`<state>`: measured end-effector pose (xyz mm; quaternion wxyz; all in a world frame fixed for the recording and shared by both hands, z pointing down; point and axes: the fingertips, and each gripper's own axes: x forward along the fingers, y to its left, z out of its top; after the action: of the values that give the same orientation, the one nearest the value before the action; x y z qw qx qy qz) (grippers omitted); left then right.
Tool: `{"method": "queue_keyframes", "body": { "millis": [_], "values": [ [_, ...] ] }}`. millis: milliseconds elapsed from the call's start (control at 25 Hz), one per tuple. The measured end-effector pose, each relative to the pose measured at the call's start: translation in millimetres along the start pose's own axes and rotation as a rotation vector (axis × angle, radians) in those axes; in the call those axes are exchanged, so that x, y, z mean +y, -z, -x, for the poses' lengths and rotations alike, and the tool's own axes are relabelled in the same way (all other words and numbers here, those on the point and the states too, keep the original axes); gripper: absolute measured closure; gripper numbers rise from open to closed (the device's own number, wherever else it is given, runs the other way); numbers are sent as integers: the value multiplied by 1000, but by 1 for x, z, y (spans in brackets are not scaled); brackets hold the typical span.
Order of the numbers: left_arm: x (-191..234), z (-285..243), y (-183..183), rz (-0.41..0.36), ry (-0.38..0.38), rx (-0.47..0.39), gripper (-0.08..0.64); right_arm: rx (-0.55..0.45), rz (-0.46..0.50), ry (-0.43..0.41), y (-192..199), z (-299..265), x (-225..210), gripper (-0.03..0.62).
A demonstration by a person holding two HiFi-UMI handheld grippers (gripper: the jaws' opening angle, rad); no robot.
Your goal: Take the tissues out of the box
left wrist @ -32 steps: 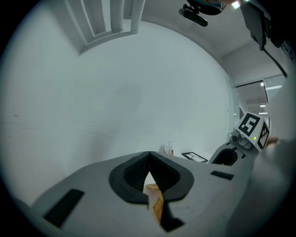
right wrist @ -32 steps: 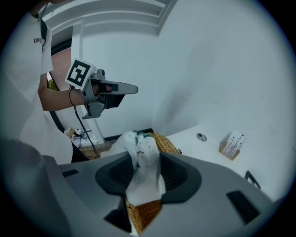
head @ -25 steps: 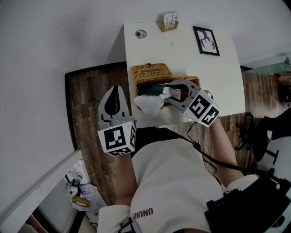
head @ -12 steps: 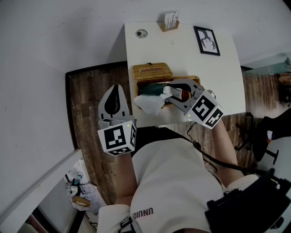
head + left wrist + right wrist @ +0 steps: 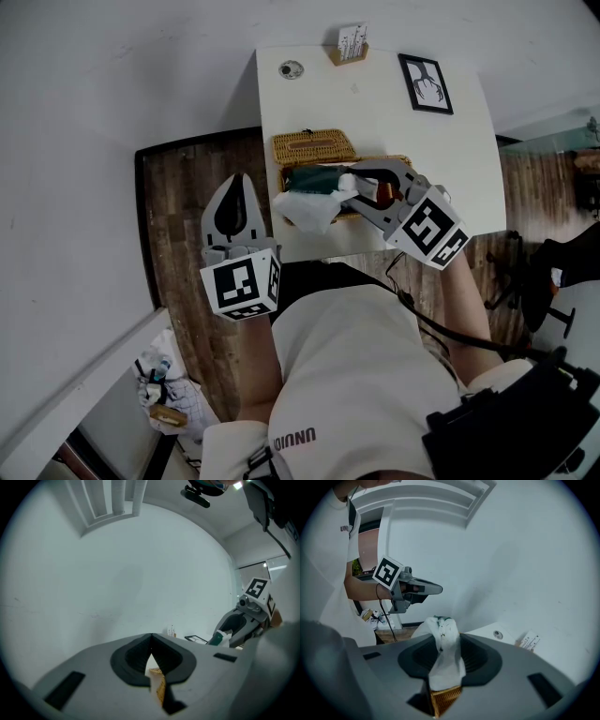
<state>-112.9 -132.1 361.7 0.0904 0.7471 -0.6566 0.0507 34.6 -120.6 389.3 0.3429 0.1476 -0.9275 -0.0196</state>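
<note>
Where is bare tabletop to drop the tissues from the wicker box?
Widest bare patch: white table between the woven wicker box, the black framed picture and the small round dark object. Another strip right of the box, below the picture. Crowded: the near edge, where the right hand-held gripper grips the white tissue bundle.

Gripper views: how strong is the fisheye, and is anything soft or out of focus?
Left gripper view: heavy fisheye, black corners; the near grey body of the left gripper is soft, the wall evenly lit. Right gripper view: same fisheye and corners; the tissue between the fingers is fairly sharp. Head view: table edges bow slightly, flat light, faint shadows.
</note>
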Motion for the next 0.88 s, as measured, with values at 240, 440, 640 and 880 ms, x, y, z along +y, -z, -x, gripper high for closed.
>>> {"method": "queue_keyframes", "body": {
  "millis": [240, 440, 640, 880],
  "values": [
    [-1, -1, -2, -8, 5, -4, 548, -8, -5, 9, -4, 3, -1, 446],
    [0, 0, -3, -11, 2, -3, 548, -20, -7, 11, -8, 5, 0, 446],
    [0, 0, -4, -12, -1, -8, 548, -44, 5, 20, -17, 11, -1, 446],
    [0, 1, -4, -13, -3, -10, 548, -70, 10, 49, -26, 16, -6, 446]
  ]
}}
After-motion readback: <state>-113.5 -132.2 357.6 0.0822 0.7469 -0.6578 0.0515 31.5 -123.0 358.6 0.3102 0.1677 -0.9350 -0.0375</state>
